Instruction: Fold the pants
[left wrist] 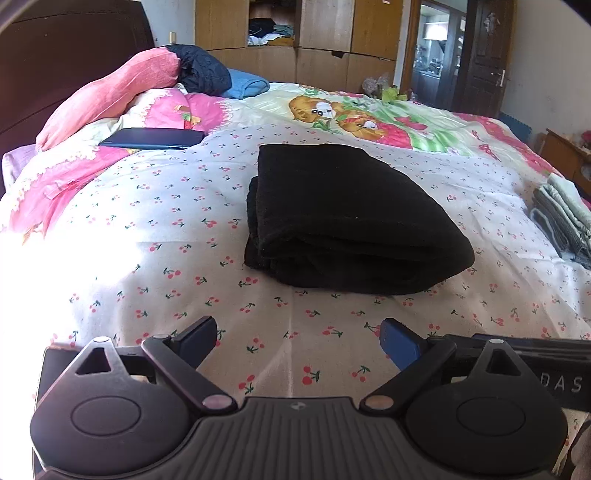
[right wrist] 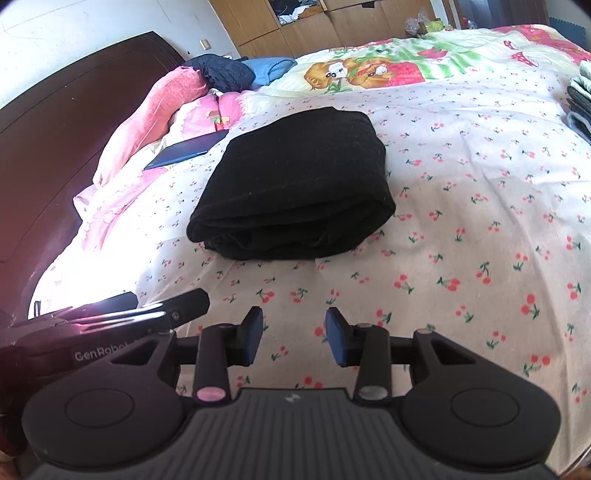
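Both hand-held grippers, left (left wrist: 298,338) and right (right wrist: 294,338), hover spread and empty over the cherry-print bedsheet (left wrist: 147,229). Ahead lie the black pants (left wrist: 343,218), folded compactly; I judge only edge-smoothing remains, pressing gently.

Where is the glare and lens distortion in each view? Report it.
Left wrist view: sunlight blows out the cherry-print white bedsheet at left; fisheye bends the wooden wardrobe. Right wrist view: glare whitens the sheet's left edge beside the dark wooden headboard; the folded black pants stay evenly lit.
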